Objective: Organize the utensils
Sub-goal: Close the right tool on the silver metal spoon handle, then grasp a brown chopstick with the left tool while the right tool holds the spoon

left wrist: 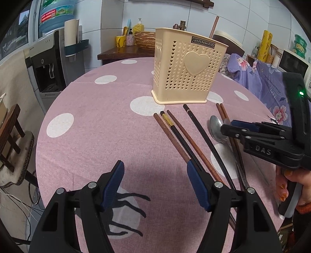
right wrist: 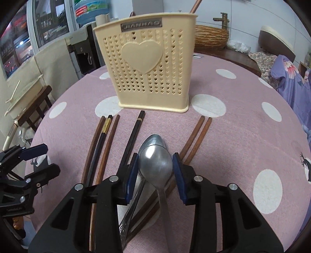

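From the left wrist, the left gripper (left wrist: 155, 184) hangs wide and empty over the desk (left wrist: 87, 136), beside the chopsticks (left wrist: 175, 136).

From the right wrist, the right gripper (right wrist: 155, 171) narrowly brackets a spoon (right wrist: 155, 161); squeeze evenly before lifting toward the holder (right wrist: 149, 68). Contact is hard to confirm.

place: home kitchen | cues: water dispenser (left wrist: 52, 64); microwave (left wrist: 293, 62); dish soap (left wrist: 138, 25)

white tiled wall (left wrist: 243, 17) behind round table w/ pink dotted cloth (left wrist: 97, 126); water dispenser (left wrist: 48, 64) at table's left (blue bottle on top), wooden stool (left wrist: 11, 136) nearer, microwave (left wrist: 293, 62) right.
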### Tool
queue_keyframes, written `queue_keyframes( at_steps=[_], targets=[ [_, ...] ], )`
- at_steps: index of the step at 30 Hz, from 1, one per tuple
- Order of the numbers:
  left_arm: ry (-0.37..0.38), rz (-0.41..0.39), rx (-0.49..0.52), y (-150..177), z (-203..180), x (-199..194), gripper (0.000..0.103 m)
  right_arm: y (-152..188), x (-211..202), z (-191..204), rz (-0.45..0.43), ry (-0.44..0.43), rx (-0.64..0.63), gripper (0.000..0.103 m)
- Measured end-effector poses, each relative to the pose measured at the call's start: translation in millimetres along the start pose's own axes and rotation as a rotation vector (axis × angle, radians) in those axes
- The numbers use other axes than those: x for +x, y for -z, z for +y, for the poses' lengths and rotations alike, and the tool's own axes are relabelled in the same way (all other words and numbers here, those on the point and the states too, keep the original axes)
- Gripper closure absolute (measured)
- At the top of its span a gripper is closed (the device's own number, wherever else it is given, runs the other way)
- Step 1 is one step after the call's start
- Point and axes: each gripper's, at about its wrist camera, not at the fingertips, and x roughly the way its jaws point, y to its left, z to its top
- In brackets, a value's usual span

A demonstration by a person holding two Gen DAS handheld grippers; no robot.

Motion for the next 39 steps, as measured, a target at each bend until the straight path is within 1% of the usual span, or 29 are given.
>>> queue_keyframes(
  at_steps=[2, 4, 8, 10, 16, 17, 21, 24, 29, 31, 34, 39],
  targets=[
    [0.011, 0.014, -0.011, -5.0, -0.1, 4.6, 0.044, 0.1, -8.8, -3.9, -0.024, 0.005, 0.035, 0.067],
    [0.025, 0.035, -0.018, -12.0, -2.0, 12.1, 0.052, 0.7, -17.4, -7.6, -0.046, 0.017, 0.071, 0.067],
    [0.026, 0.067, -0.032, -28.2, -5.9, 29.1, 0.062, 2.4, -31.5, -6.6, -0.086, 0.036, 0.080, 0.067],
    [0.043, 0.095, -0.053, -34.1, -5.8, 38.2, 0.067, 3.5, -36.4, -4.6, -0.100, 0.050, 0.073, 0.067],
    [0.037, 0.141, -0.053, -41.2, -11.5, 56.6, 0.073, 6.4, -41.8, -10.6, -0.114, 0.052, 0.101, 0.067],
    [0.033, 0.133, -0.053, -42.3, -11.8, 57.1, 0.074, 6.4, -42.1, -11.9, -0.115, 0.049, 0.108, 0.067],
    [0.045, 0.147, -0.065, -47.0, -11.1, 61.7, 0.075, 6.7, -43.1, -14.5, -0.116, 0.048, 0.122, 0.067],
    [0.054, 0.166, -0.074, -53.1, -9.0, 65.8, 0.077, 7.5, -43.3, -14.5, -0.115, 0.047, 0.127, 0.067],
    [0.038, 0.190, -0.040, -60.6, -11.9, 72.1, 0.080, 8.6, -44.7, -15.4, -0.116, 0.046, 0.140, 0.067],
    [0.034, 0.202, -0.035, -62.5, -11.3, 72.9, 0.083, 8.6, -45.0, -17.0, -0.115, 0.045, 0.151, 0.067],
    [0.055, 0.215, -0.045, -62.5, -7.1, 72.5, 0.083, 9.0, -45.6, -18.7, -0.113, 0.034, 0.164, 0.067],
    [0.124, 0.240, -0.113, -60.4, 6.0, 69.2, 0.084, 9.6, -44.8, -19.3, -0.112, 0.036, 0.168, 0.067]
  ],
)
